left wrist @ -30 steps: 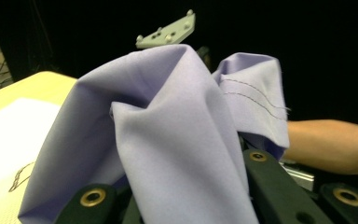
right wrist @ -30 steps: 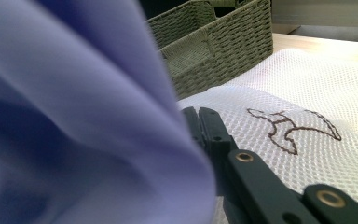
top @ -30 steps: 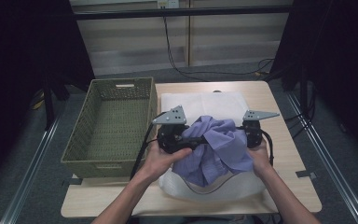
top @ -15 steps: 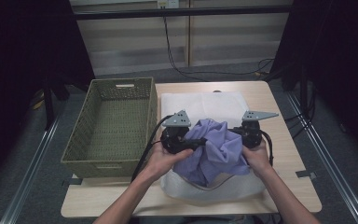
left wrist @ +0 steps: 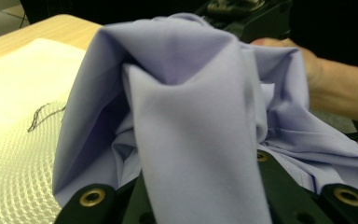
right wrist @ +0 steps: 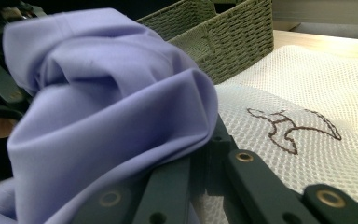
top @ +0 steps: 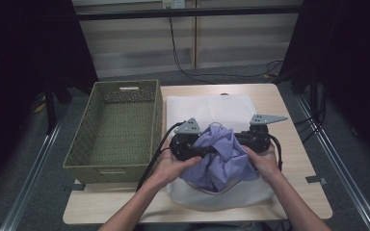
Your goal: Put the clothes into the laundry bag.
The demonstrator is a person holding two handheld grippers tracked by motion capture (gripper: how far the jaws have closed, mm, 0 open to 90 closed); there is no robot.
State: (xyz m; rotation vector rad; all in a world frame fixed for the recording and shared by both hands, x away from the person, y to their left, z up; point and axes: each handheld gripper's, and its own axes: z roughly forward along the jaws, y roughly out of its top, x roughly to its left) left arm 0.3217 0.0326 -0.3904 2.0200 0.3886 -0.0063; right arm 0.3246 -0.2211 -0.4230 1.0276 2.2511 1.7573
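Observation:
A lavender cloth (top: 224, 154) hangs bunched between my two grippers, just above a white mesh bag (top: 207, 108) that lies flat on the table. My left gripper (top: 203, 150) is shut on the cloth's left side and my right gripper (top: 246, 142) is shut on its right side. In the left gripper view the cloth (left wrist: 191, 116) drapes over the left gripper (left wrist: 191, 198) and hides its tips. The right gripper view has folds of the cloth (right wrist: 107, 107) pinched in the right gripper (right wrist: 205, 179), with the mesh bag (right wrist: 307, 84) and its stitched mark beneath.
A woven olive basket (top: 159, 115) stands empty at the table's left, close beside the bag; its wall (right wrist: 214, 37) rises behind the cloth. The bag's rounded near end (top: 221, 197) reaches almost to the table's front edge. Cables trail from both grippers.
My left gripper has sunk and shifted a little toward the right one, and the bunched cloth has come down closer to the mesh bag. The right gripper has stayed put.

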